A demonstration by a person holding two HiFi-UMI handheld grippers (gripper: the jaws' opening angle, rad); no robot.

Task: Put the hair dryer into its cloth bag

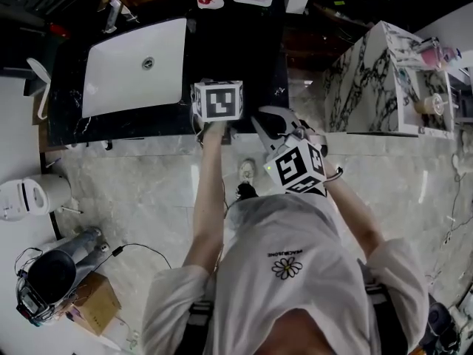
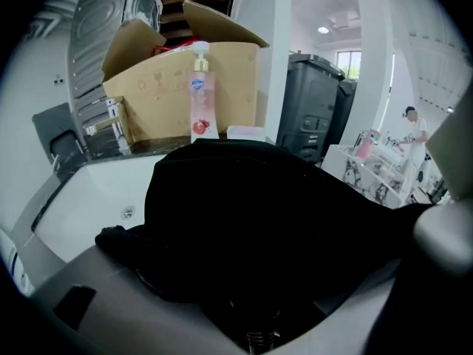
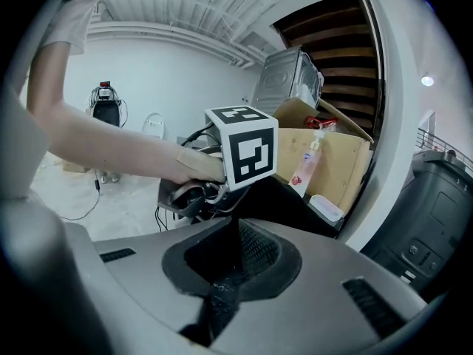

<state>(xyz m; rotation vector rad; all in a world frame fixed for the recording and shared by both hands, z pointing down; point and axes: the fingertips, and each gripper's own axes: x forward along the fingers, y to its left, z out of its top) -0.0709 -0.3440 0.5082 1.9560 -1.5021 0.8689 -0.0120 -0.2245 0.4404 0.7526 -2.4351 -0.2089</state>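
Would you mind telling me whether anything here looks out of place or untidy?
Nothing looks spilled or broken. The only untidy spot is the floor at the head view's lower left, where a loose cable trails from a cylindrical appliance beside a cardboard box.

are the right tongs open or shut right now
Shut: the right tongs are pressed together, pinching a thin black fabric strip between them in the right gripper view.

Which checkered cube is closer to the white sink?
The black-and-white marker cube on the left hand-held gripper, beside the white rectangular sink; the right hand-held gripper's cube is farther off.
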